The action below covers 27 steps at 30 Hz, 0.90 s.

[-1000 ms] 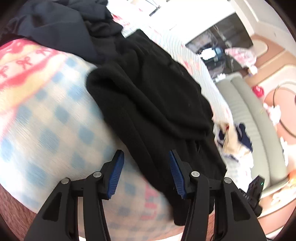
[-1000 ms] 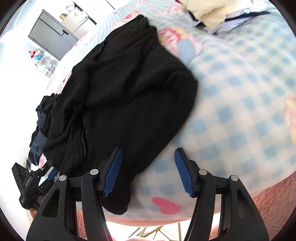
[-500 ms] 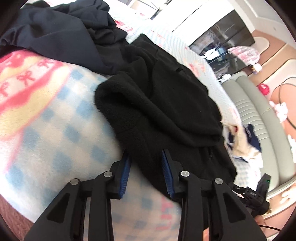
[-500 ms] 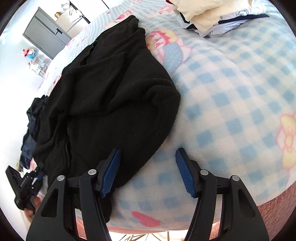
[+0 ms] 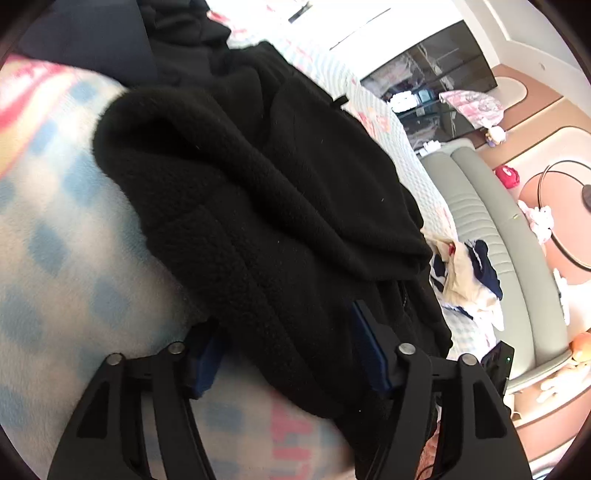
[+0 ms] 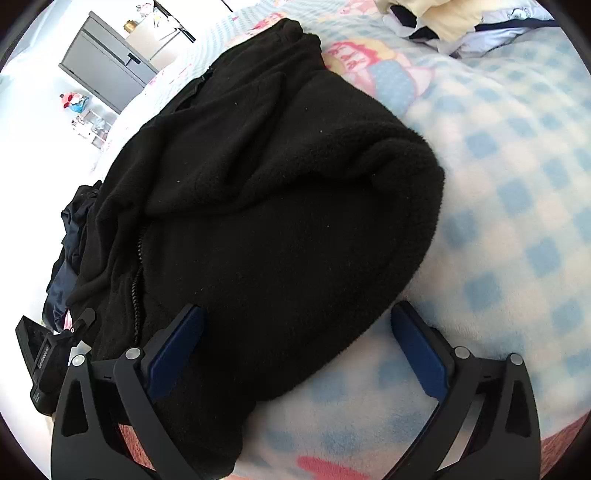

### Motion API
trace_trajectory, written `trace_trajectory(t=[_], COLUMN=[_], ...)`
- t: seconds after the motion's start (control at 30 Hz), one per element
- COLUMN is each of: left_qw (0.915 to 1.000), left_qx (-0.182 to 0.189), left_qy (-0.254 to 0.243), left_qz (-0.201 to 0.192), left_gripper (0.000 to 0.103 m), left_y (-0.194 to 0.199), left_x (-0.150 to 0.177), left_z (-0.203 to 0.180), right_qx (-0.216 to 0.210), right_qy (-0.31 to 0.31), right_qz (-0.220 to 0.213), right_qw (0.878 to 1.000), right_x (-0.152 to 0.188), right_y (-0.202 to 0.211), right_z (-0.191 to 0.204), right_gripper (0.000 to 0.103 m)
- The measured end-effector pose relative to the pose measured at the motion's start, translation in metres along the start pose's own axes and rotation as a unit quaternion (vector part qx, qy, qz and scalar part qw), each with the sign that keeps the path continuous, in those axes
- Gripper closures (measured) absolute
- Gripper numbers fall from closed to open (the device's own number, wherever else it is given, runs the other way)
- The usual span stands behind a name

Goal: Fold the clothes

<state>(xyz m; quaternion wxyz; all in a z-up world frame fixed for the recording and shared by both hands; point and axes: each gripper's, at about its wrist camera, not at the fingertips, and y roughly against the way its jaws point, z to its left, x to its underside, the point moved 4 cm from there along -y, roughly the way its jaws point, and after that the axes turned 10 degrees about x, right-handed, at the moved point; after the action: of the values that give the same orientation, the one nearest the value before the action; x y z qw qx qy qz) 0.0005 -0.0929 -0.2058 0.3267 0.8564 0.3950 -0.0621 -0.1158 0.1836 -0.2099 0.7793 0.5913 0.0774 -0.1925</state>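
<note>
Black fleece jacket [image 6: 280,206] spread on blue-checked blanket [image 6: 517,192], zipper running down at 8 o'clock of right wrist view. In left wrist view same jacket [image 5: 258,206] fills centre, folded edge bulging toward 10 o'clock.

Left gripper [image 5: 291,350]: jaws set apart, just been opening again after a pinch. Thick fold of jacket hem lying between the blue pads; left pad [image 5: 205,365] mostly buried under fleece at 7 o'clock, right pad [image 5: 369,347] half covered at 5 o'clock. Whether the pads press on the cloth: cannot tell, fleece hides both faces.

Right gripper [image 6: 299,350]: jaws spread wide, just been opening. Rounded lower edge of jacket sitting between pads; left pad [image 6: 177,354] over fleece at 7 o'clock, right pad [image 6: 419,354] over bare blanket at 5 o'clock, clear of the cloth. No grip.

Dark navy garment [image 5: 92,40] bunched at 11 o'clock in left view, touching jacket's far side; same pile seen at 9 o'clock in right view. Cream and navy clothes [image 6: 450,22] heaped at 1 o'clock in right view, apart from jacket. Grey sofa [image 5: 491,236] at 3 o'clock in left view, beyond bed edge. Grey cabinet [image 6: 107,62] at 11 o'clock in right view.
</note>
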Motion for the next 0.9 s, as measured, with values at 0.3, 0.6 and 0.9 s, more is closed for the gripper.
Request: trace_trajectory(t=[0.3,0.6,0.9], left_qw=[0.9973,0.9988,0.9979], left_qx=[0.044,0.018,0.002], left_qy=[-0.057,-0.041,-0.058], left_qz=[-0.014,0.018,0.028], left_gripper=[0.046,0.049,0.071], left_y=[0.027,-0.017,-0.017], left_x=[-0.011,-0.006,-0.013], left_z=[-0.032,-0.011,-0.021], right_qx=[-0.067,-0.136,-0.095], right_qy=[0.027,-0.084,0.0], right_qz=[-0.011,0.001,-0.022], right_qw=[0.997,0.987,0.995], right_x=[-0.013,0.0,-0.011], right_y=[0.039,0.026,0.012], right_z=[0.005,-0.045,0.008], right_gripper=[0.021,0.053,0.048])
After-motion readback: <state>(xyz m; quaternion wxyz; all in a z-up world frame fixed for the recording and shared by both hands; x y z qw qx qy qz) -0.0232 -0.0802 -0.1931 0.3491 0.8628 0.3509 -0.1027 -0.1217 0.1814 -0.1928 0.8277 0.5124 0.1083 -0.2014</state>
